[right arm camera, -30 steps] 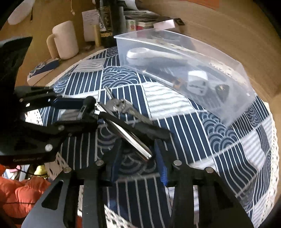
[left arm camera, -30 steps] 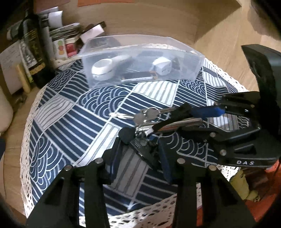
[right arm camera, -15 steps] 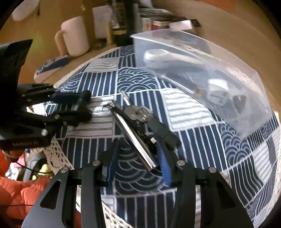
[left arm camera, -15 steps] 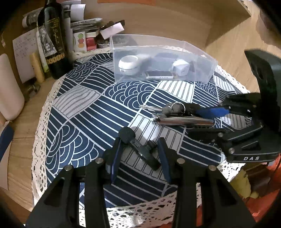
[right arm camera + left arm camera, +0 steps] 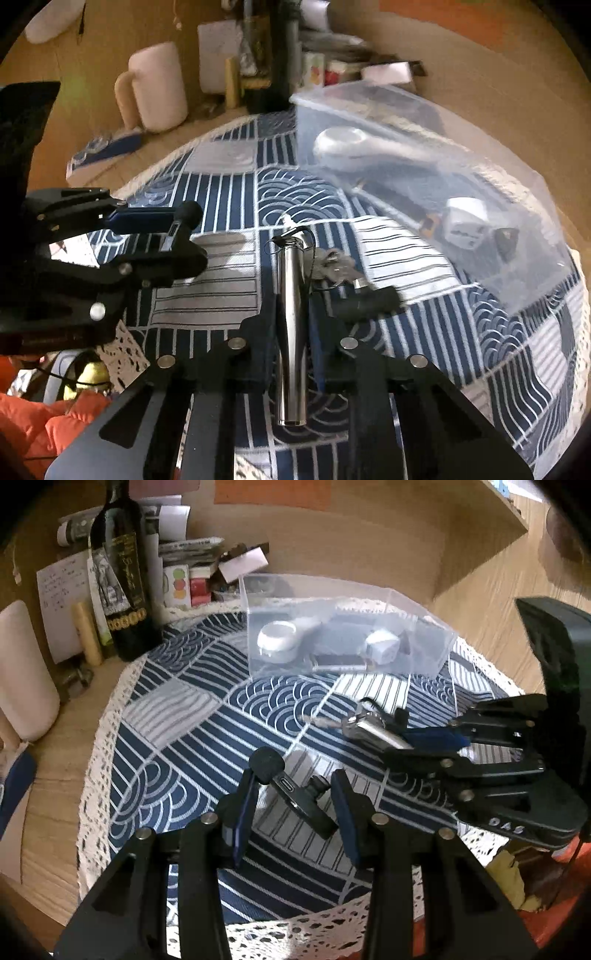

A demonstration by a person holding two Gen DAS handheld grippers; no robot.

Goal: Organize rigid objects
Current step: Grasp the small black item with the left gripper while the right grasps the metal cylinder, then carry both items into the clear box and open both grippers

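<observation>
My right gripper pinches a steel tube, long axis 12-to-6, keys hanging at its 12 end. My left gripper has fingers spread around a black mic, axis 10-to-4, foam head at 10; contact I can't tell. Clear bin at 12, bare cloth between. Only the left view shows the bottle clearly.

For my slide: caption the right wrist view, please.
Right hand-held gripper clamps a metal cylinder with keys near the clear bin.
</observation>
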